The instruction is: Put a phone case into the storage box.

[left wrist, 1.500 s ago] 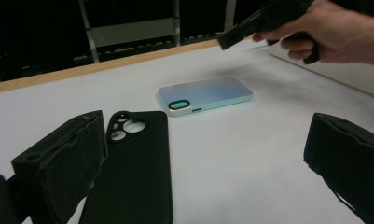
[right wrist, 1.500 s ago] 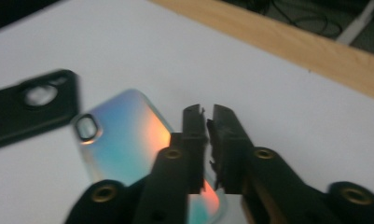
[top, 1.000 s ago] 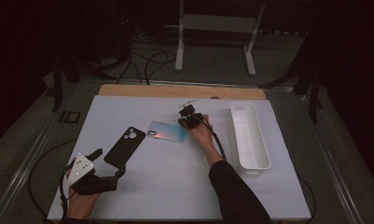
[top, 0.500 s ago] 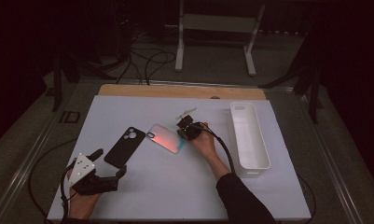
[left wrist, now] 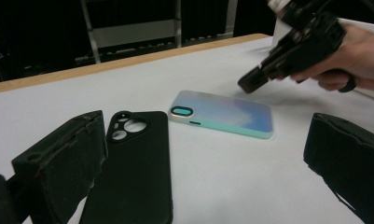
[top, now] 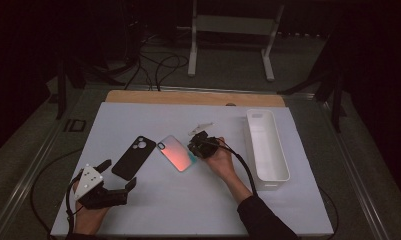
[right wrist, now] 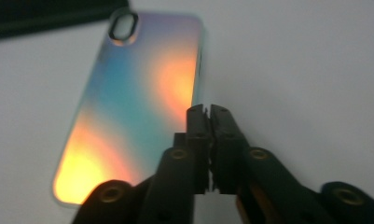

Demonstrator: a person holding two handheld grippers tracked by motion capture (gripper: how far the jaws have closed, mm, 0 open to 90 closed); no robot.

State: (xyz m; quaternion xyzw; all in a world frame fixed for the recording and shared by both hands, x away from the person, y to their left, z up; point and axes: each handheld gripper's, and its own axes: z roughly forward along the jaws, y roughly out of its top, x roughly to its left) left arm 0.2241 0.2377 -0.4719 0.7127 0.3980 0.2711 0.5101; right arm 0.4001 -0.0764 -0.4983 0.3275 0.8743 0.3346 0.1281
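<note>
An iridescent phone case (top: 176, 152) lies camera-hole up in the middle of the white table, with a black phone case (top: 134, 156) just to its left. My right gripper (top: 197, 146) is shut with nothing in it, its tips at the iridescent case's right edge. In the right gripper view the closed tips (right wrist: 208, 111) sit right beside the case (right wrist: 133, 102). My left gripper (top: 118, 175) rests open near the front left, short of the black case. Its own view shows the black case (left wrist: 133, 163), the iridescent case (left wrist: 222, 112) and the right gripper (left wrist: 250, 84).
A long white tray (top: 266, 145) stands along the table's right side, close to the right hand. A wooden strip (top: 193, 98) runs along the far edge. Cables trail from both grippers toward the front.
The iridescent case has turned from lying crosswise to pointing diagonally and slid slightly nearer. The right gripper came toward me along with it. The left gripper stayed put.
</note>
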